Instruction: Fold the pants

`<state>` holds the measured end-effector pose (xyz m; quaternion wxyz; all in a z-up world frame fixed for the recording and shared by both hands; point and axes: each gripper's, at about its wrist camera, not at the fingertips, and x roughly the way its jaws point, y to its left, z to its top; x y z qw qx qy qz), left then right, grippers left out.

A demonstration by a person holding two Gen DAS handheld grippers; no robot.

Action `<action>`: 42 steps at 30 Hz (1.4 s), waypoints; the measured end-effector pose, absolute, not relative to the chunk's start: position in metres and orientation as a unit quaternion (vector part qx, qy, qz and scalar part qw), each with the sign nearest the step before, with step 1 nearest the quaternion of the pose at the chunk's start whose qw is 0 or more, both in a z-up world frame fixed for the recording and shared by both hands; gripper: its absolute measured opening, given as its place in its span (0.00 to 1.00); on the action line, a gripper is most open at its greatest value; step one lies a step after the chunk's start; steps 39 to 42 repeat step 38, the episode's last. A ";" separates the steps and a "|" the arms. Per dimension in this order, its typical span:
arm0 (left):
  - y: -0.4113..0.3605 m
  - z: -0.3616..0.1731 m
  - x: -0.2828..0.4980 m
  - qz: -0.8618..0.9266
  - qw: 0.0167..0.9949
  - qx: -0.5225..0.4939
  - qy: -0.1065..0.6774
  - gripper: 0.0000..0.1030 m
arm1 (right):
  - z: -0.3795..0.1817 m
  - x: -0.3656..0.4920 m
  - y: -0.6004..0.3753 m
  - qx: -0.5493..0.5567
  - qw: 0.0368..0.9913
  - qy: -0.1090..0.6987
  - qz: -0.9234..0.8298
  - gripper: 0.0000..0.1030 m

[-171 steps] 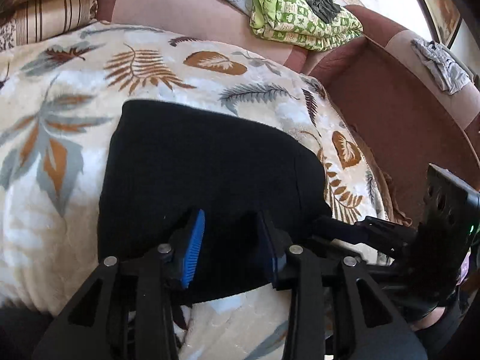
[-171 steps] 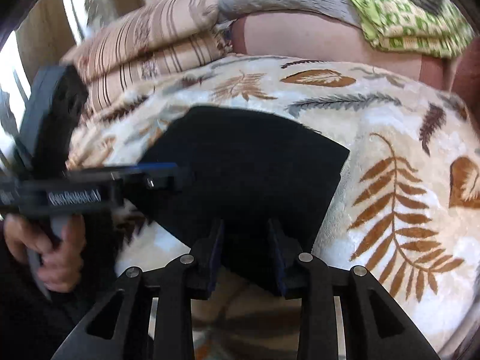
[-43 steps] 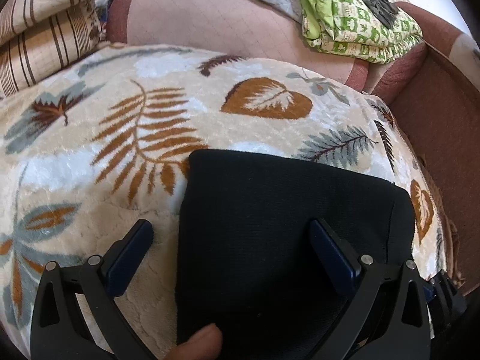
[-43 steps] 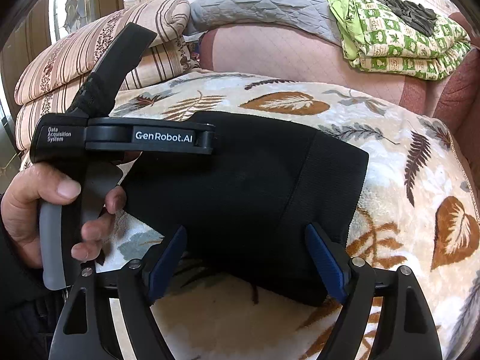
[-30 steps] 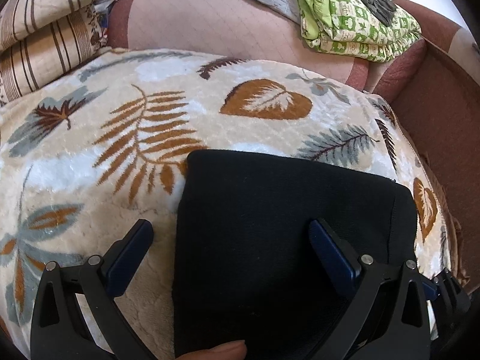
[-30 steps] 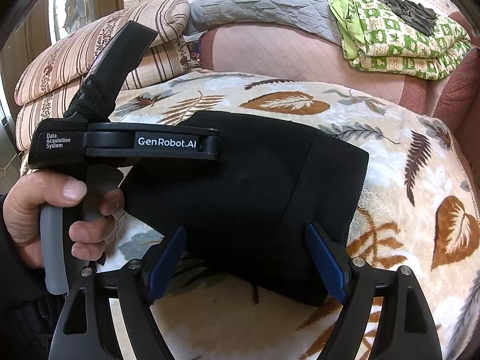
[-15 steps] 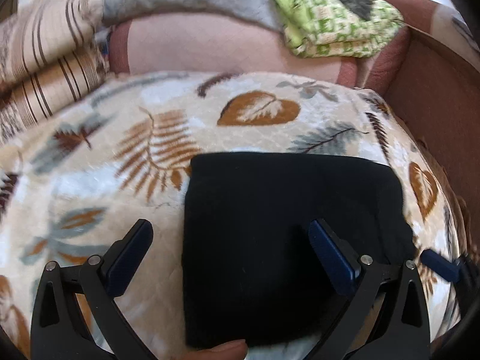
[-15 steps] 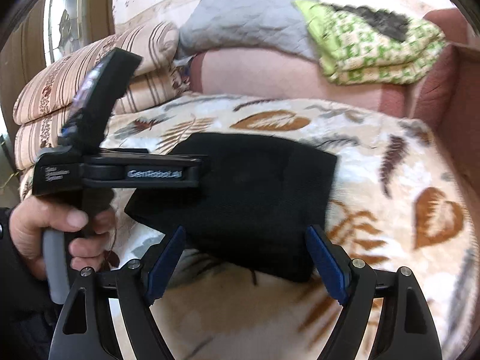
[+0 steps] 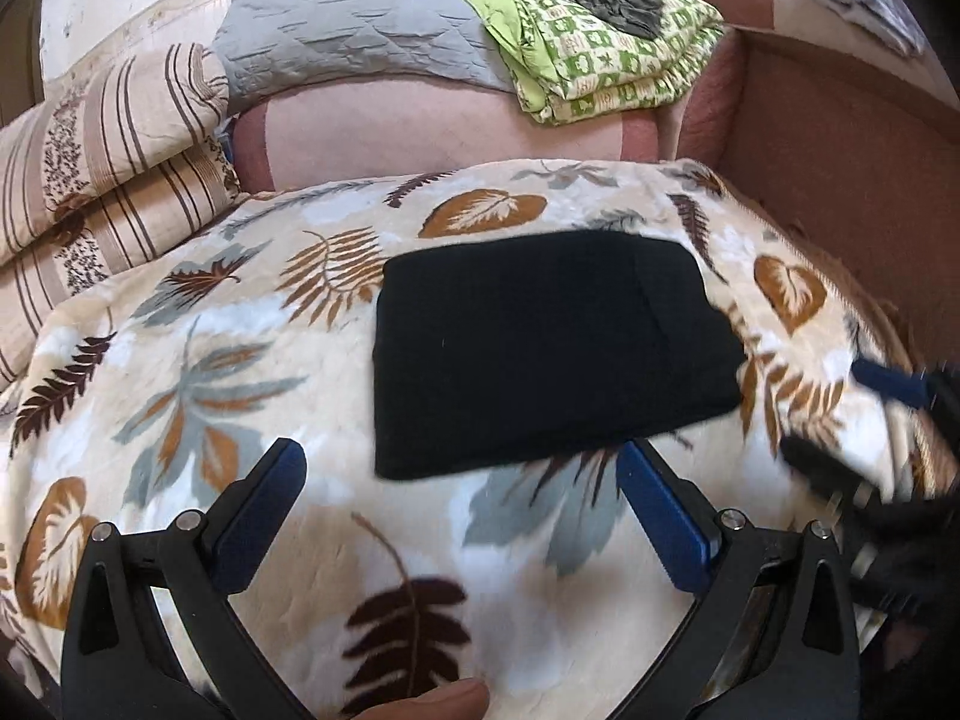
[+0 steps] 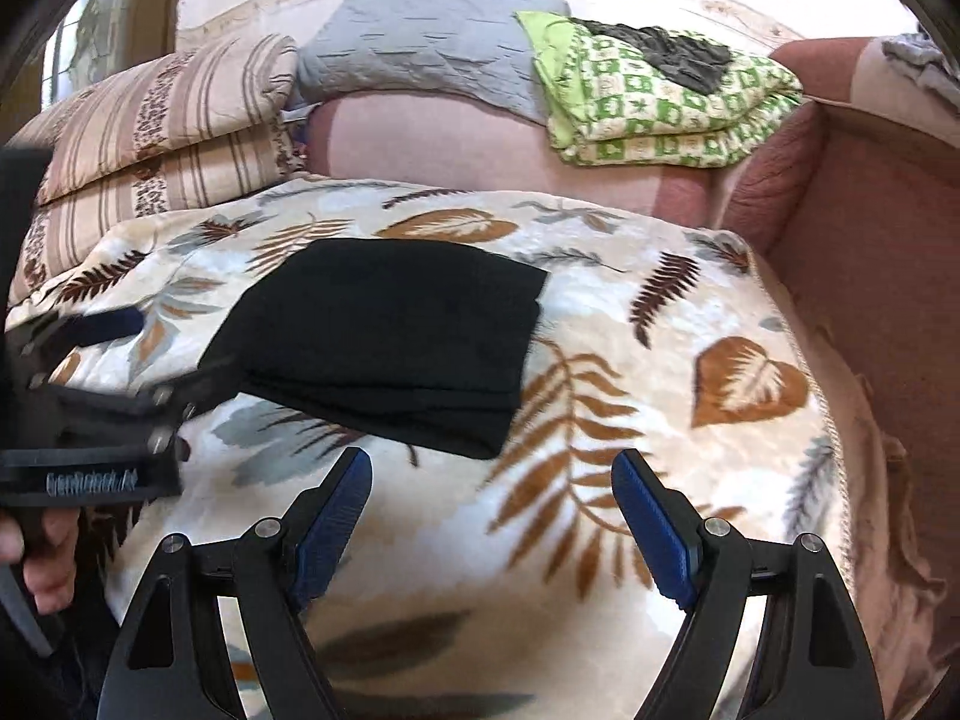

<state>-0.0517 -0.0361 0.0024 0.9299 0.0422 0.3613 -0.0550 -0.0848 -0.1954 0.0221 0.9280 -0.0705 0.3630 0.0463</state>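
Note:
The black pants (image 9: pixel 540 348) lie folded into a compact rectangle on the leaf-patterned blanket (image 9: pixel 210 372); they also show in the right wrist view (image 10: pixel 390 336). My left gripper (image 9: pixel 462 510) is open and empty, just short of the pants' near edge. My right gripper (image 10: pixel 489 516) is open and empty, near the bundle's near right corner. The left gripper shows blurred at the left of the right wrist view (image 10: pixel 102 384). The right gripper shows blurred at the right of the left wrist view (image 9: pixel 876 420).
Striped pillows (image 9: pixel 90 180) sit at the back left. A grey quilt (image 9: pixel 360 36) and a green patterned folded blanket (image 9: pixel 600 42) rest on the pink sofa back (image 9: pixel 420 132). A brown sofa arm (image 9: pixel 840 150) bounds the right side.
Both grippers have pulled back from the folded pants toward me and lifted; the pants now lie farther ahead, outside both sets of open fingers.

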 end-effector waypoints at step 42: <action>-0.063 0.022 -0.042 0.017 0.915 0.019 0.402 1.00 | 0.047 -0.104 -0.247 0.023 0.945 0.325 0.030 0.81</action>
